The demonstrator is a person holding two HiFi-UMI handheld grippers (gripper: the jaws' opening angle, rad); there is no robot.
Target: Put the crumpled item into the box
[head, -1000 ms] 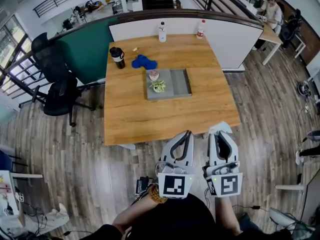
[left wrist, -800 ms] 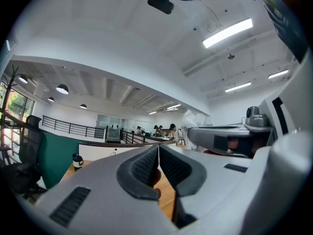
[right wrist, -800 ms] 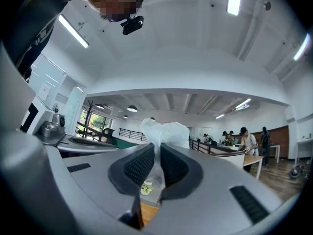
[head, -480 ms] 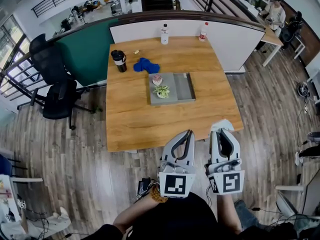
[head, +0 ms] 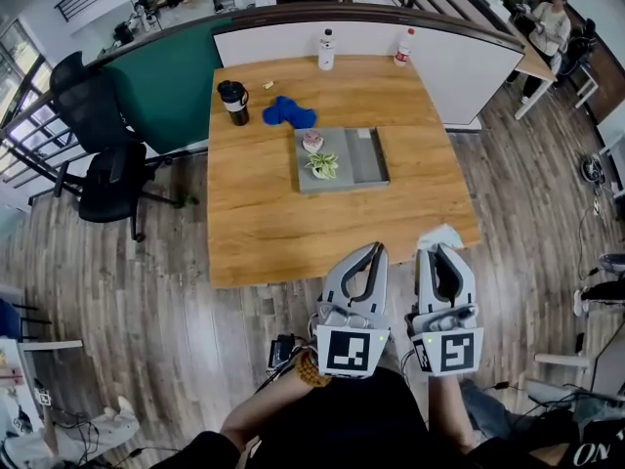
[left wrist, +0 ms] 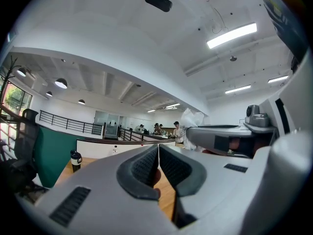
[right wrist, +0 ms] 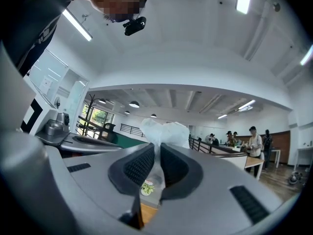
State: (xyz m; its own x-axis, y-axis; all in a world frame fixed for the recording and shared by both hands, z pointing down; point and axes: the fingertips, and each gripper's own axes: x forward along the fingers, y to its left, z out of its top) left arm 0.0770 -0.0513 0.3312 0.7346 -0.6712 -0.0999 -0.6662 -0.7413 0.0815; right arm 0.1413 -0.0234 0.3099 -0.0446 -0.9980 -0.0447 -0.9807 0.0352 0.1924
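Observation:
A white crumpled item (head: pixel 438 234) sticks up between the pads of my right gripper (head: pixel 439 250), which is shut on it. In the right gripper view the crumpled item (right wrist: pixel 164 130) rises above the right gripper (right wrist: pixel 157 153). My left gripper (head: pixel 374 251) hangs beside it, shut with nothing held; its pads meet in the left gripper view (left wrist: pixel 158 150). Both grippers hover over the floor by the table's front edge. The grey box (head: pixel 363 158) lies flat at mid-table, holding a small green plant (head: pixel 321 165) and a pink pot (head: pixel 312 142).
On the wooden table (head: pixel 293 223) behind the box are a blue cloth (head: pixel 290 112), a black mug (head: pixel 232 102) and two bottles (head: pixel 326 50) (head: pixel 402 47). A black office chair (head: pixel 107 174) stands left of the table. A low partition (head: pixel 459 62) borders the far side.
The head view has shifted slightly, so the table and box sit a little further right. Both grippers keep their side-by-side pose, the right one still shut on the crumpled item.

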